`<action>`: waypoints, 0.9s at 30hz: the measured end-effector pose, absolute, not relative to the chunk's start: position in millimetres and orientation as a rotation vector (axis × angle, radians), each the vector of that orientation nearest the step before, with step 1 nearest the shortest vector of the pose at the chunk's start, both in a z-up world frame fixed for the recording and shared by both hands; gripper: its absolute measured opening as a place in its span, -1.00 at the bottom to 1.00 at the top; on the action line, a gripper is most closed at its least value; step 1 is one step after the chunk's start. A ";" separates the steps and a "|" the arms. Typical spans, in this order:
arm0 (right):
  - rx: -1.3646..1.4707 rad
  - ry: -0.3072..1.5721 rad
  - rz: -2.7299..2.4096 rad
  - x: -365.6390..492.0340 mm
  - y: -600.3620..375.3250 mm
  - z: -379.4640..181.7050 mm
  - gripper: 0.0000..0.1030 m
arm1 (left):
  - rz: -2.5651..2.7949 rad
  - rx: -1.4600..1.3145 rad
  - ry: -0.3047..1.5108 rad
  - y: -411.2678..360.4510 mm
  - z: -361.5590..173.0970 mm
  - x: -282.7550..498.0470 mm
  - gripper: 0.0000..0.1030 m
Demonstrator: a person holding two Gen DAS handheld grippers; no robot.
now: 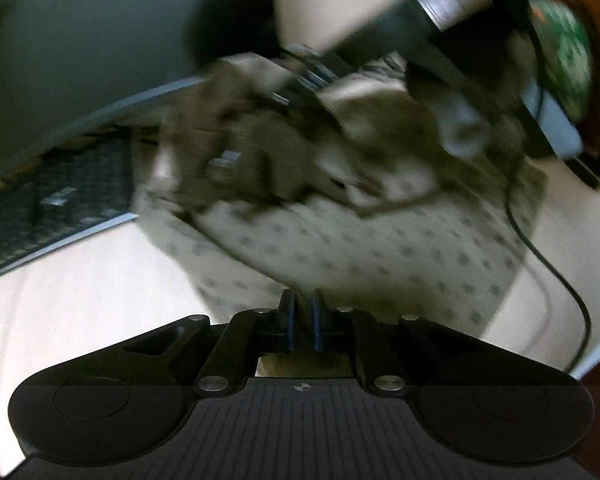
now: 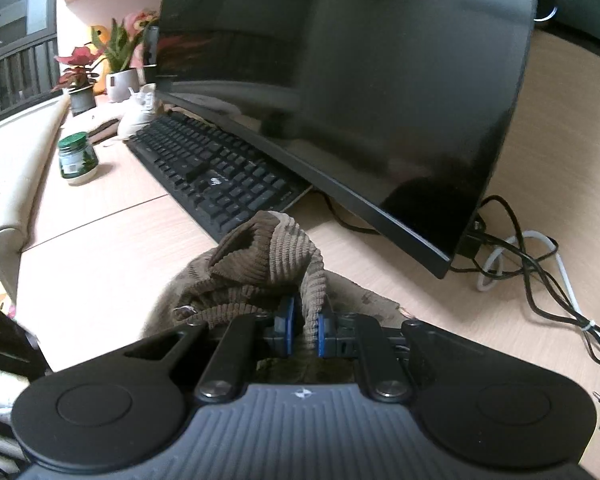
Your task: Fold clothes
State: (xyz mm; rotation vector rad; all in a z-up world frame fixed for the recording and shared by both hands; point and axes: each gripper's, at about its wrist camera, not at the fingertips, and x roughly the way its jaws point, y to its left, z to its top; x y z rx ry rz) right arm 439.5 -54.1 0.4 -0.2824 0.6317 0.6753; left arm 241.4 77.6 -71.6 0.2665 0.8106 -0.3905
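- The right gripper (image 2: 303, 326) has its fingers (image 2: 286, 320) pinched on a fold of the brown corduroy garment (image 2: 260, 264), which bunches up in front of them. I take this grip as an anchor, keeping one edge fixed while the other hand works.
- The garment lies on the worktop (image 2: 112, 248), just before the keyboard (image 2: 216, 172) and the monitor (image 2: 340, 80). That bare patch is probably the only room for folding.
- The left gripper (image 1: 303, 316) has its fingers (image 1: 287, 316) drawn nearly together. The left view is blurred; the dotted cloth (image 1: 360, 248) reaches to their tips, but whether any of it is caught between them I cannot tell.
- In that view the brown garment sits on top of the dotted cloth, with the right gripper reaching in from above.
- A cable (image 1: 556, 272) runs beside the cloth and could snag.
- The jar (image 2: 75, 158) and plants (image 2: 120, 64) stand well apart, out of the way.
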 end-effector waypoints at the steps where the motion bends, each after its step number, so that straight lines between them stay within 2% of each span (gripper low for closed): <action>1: -0.297 0.628 0.706 435.0 -51.9 0.7 -0.80 | -0.410 0.261 0.830 74.0 -77.2 241.3 -0.81; 4: -0.362 0.622 0.802 417.8 -41.9 -1.1 -0.79 | -0.457 0.222 0.855 71.8 -87.4 237.4 -0.79; 7: -0.460 0.673 0.886 398.0 -24.6 -20.6 -0.78 | -0.502 0.146 0.881 81.5 -84.7 240.3 -0.60; 10: -0.518 0.732 0.905 386.4 -13.9 -44.8 -0.68 | -0.580 0.016 0.907 101.1 -75.6 235.8 -0.35; 12: -0.501 0.754 0.890 383.0 -15.1 -52.9 -0.64 | -0.634 -0.046 0.903 117.0 -64.0 225.7 0.03; 15: -0.412 0.794 0.863 377.6 -30.8 -42.2 -0.57 | -0.648 -0.078 0.881 139.3 -44.6 212.5 0.33; 16: -0.384 0.792 0.850 371.8 -39.6 -35.9 -0.52 | -0.632 -0.076 0.871 146.1 -38.1 211.1 0.37; 18: -0.329 0.780 0.815 357.5 -59.1 -23.4 -0.24 | -0.593 -0.064 0.843 154.3 -26.8 212.1 0.43; 20: -0.245 0.768 0.738 340.6 -86.9 -10.3 -0.15 | -0.559 -0.046 0.806 153.6 -16.9 217.3 0.54; 21: -0.204 0.764 0.698 334.3 -100.4 -5.4 -0.13 | -0.554 -0.032 0.788 148.8 -13.9 221.4 0.63; 25: -0.090 0.752 0.433 320.0 -157.3 1.1 -0.13 | -0.590 0.049 0.737 114.7 -6.0 246.2 0.66; 27: -0.046 0.751 0.282 316.9 -183.0 -1.0 -0.13 | -0.622 0.125 0.719 82.7 -6.5 261.0 0.76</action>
